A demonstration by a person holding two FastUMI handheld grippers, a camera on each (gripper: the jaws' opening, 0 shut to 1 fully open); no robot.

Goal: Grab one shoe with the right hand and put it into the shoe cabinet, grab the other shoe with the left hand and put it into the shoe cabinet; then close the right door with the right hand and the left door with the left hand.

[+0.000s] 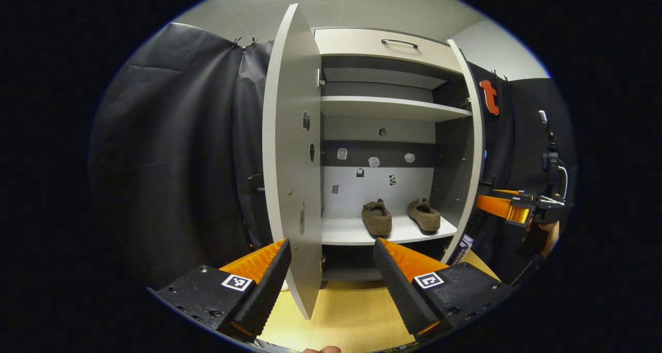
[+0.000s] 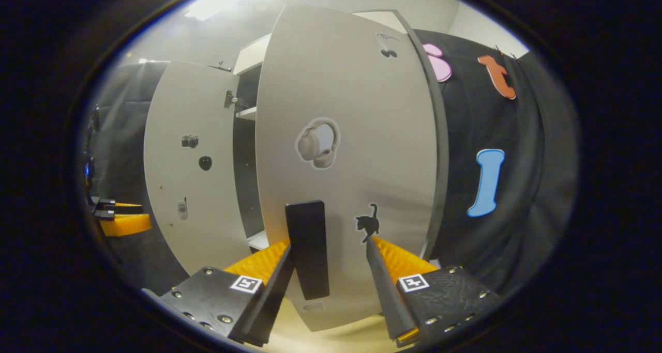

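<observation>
Left gripper view: the shoe cabinet (image 1: 385,43) stands open. Two brown shoes (image 1: 377,217) (image 1: 424,214) sit side by side on its lower shelf (image 1: 351,232), well beyond the left gripper (image 1: 331,275), whose jaws are spread wide and hold nothing; the left door (image 1: 292,156) stands edge-on between them. Right gripper view: the right gripper (image 2: 328,270), jaws wide and empty, faces the right door (image 2: 351,110); its dark handle (image 2: 307,249) lies between the fingers, contact uncertain.

Two brown shoes (image 1: 401,216) sit on a white shelf (image 1: 357,231). The pale grey right door (image 2: 351,136) carries a black handle (image 2: 307,249) at 6 o'clock, with a black cat sticker (image 2: 368,222) just beside it.
</observation>
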